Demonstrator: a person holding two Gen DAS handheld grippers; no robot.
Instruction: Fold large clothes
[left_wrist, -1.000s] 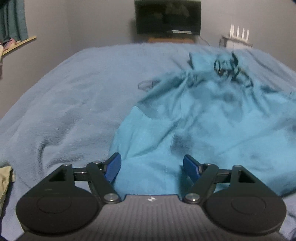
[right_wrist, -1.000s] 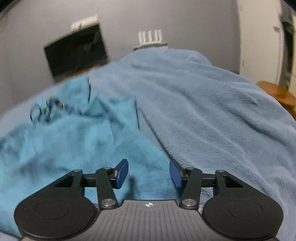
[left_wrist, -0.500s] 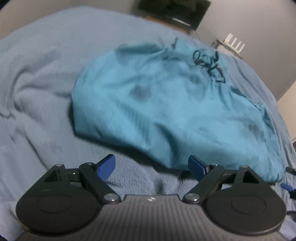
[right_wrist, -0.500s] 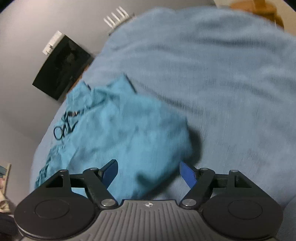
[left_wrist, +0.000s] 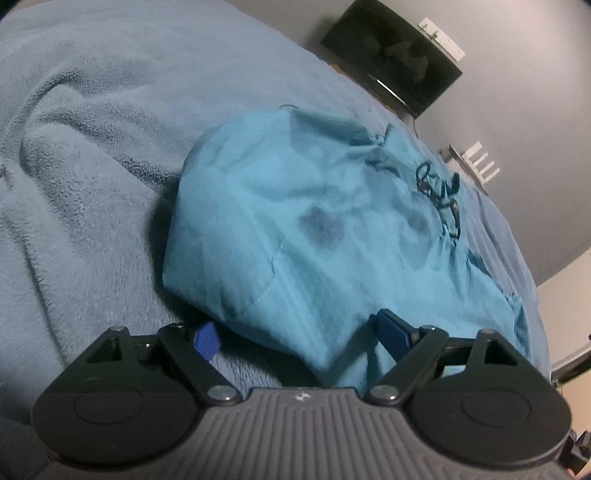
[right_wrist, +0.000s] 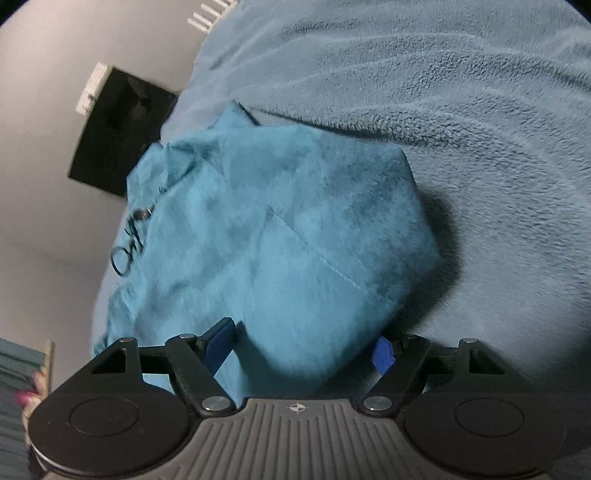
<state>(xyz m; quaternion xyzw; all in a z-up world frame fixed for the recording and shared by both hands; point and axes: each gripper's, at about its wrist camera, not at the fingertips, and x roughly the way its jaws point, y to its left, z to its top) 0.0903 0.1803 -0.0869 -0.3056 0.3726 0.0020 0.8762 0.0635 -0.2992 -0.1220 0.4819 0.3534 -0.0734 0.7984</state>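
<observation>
Blanket (left_wrist: 92, 155) under garment (left_wrist: 314, 229), lengthwise toward monitor (left_wrist: 391, 59).

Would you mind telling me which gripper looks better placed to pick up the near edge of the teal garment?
Probably either: the left gripper and right gripper each stand open astride the garment's near edge.

Each tool (left_wrist: 300, 338) (right_wrist: 302, 347) — black linkage arms, silver screws, blue pads (left_wrist: 207, 340) — fronts a ribbed grey body.
</observation>
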